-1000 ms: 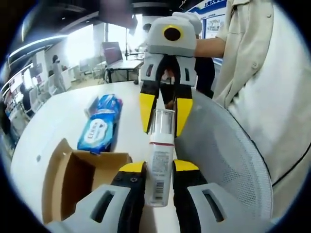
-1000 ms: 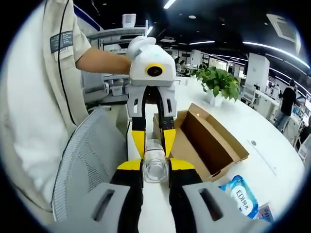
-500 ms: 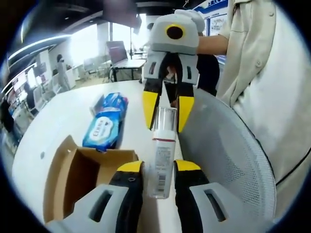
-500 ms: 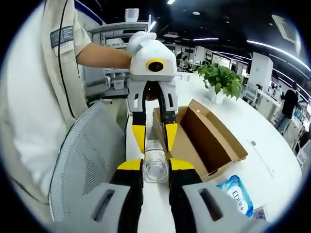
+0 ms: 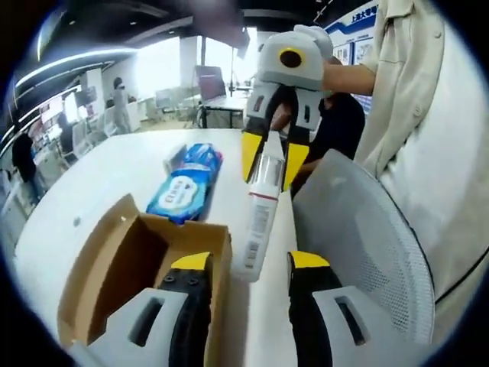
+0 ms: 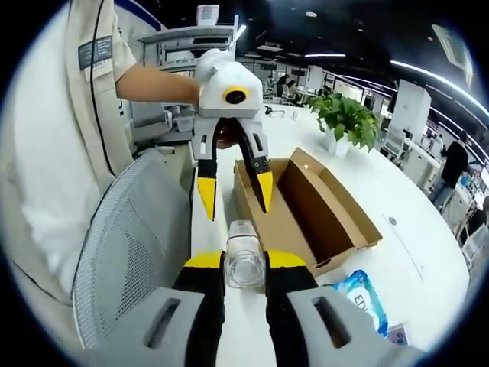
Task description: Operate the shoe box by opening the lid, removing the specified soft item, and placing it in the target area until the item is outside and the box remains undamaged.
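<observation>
Bottle held by the right tool, left tool let go

The right tool (image 6: 244, 264) clamps the bottle (image 5: 260, 210) by its cap end above the table (image 5: 114, 176); its long axis points at the spread-jawed left tool (image 5: 244, 271), beside the open shoe box (image 6: 306, 206).

Each gripper has a pale grey moulded body with two black jaws ending in yellow tips. The left gripper (image 5: 243, 264) shows slotted grey shoulders at its base; the right gripper (image 6: 244, 261) is built alike. Each carries a rounded grey housing with a yellow-ringed black lens. The person wears a beige short-sleeved work shirt (image 6: 53, 138) bearing a dark chest label, and white gloves.
</observation>
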{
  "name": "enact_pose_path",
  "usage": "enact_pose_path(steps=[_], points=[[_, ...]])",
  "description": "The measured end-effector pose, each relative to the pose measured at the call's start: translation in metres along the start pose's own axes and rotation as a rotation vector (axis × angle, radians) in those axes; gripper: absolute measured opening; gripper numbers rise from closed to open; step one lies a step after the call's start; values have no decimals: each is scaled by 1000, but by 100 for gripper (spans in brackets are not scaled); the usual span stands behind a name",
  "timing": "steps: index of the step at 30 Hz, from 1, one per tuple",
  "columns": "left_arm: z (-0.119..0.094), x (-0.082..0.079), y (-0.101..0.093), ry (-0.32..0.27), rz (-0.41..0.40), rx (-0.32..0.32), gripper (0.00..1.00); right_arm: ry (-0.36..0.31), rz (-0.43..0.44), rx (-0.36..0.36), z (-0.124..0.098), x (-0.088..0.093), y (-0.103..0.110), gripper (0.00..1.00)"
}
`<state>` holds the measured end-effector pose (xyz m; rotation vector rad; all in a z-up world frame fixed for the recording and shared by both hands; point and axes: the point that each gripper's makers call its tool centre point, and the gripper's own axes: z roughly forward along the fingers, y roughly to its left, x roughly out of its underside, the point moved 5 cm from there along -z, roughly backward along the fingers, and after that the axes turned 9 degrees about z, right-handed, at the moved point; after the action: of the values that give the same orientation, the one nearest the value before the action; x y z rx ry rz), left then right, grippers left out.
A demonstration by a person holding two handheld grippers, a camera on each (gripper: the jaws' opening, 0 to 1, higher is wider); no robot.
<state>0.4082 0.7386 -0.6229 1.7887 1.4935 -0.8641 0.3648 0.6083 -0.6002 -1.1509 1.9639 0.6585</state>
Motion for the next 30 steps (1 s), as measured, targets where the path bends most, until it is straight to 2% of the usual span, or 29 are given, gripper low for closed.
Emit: enact_pose_path(steps=[3, 10, 13, 16, 21, 27, 30], points=[[-6, 0, 5, -44, -59, -65, 44, 9, 2, 10, -5, 3, -6, 16], [-18, 13, 9, -32, -127, -176, 56, 31, -1, 21, -20, 6, -20, 16], [-24, 16, 9, -49, -157, -216, 59, 49, -11, 34, -29, 7, -31, 16], [-31, 21, 9, -40, -176, -256, 63, 68, -28, 44, -38, 7, -41, 16], [-45, 21, 9, -53, -210, -336, 68, 102, -57, 65, -48, 8, -63, 16], [-57, 23, 5, -58, -231, -378, 72, 134, -75, 84, -57, 8, -89, 16], [-60, 28, 3, -43, -233, -397, 75, 152, -87, 91, -60, 10, -101, 16]])
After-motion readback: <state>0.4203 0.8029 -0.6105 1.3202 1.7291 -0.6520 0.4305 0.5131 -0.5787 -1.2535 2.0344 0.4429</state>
